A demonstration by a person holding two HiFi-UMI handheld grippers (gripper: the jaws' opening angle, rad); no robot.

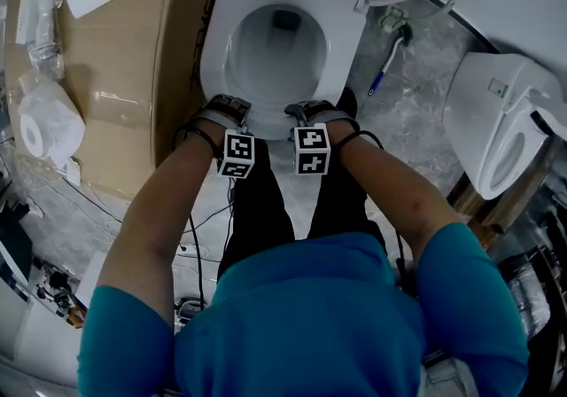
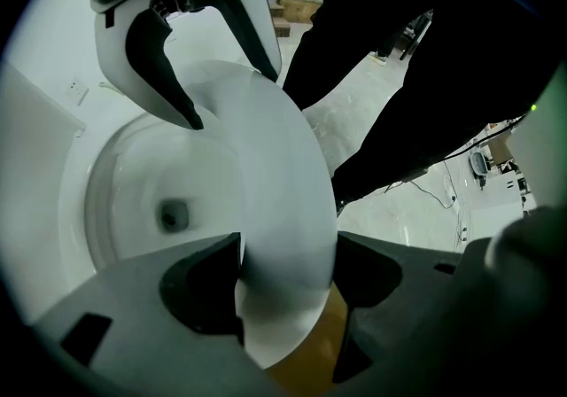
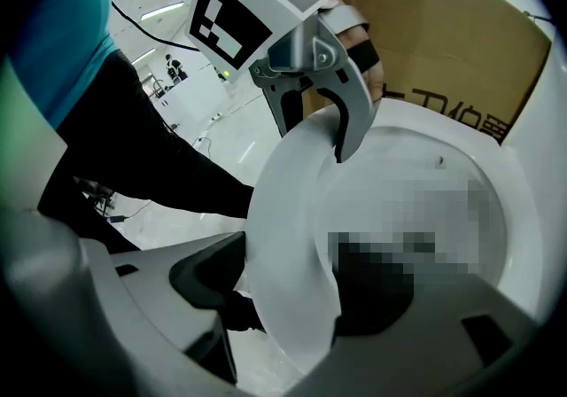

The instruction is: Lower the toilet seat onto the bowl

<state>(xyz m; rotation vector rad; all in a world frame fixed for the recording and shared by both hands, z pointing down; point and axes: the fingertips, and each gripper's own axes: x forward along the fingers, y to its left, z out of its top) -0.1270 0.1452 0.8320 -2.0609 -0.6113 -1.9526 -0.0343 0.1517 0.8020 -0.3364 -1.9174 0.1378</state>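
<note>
Toilet seat [image 1: 342, 32] lies flat on the bowl [image 1: 276, 54]. The left gripper [image 1: 224, 105] straddles its front rim, jaws spread and not pinching. The right gripper [image 1: 311, 108], just beside, clamps that rim.

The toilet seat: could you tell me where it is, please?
In the head view the toilet seat sits top centre over the bowl, right of the cardboard box, with the left gripper and right gripper at its front rim.

Illegible black print on cardboard box [image 3: 443, 23]
</note>
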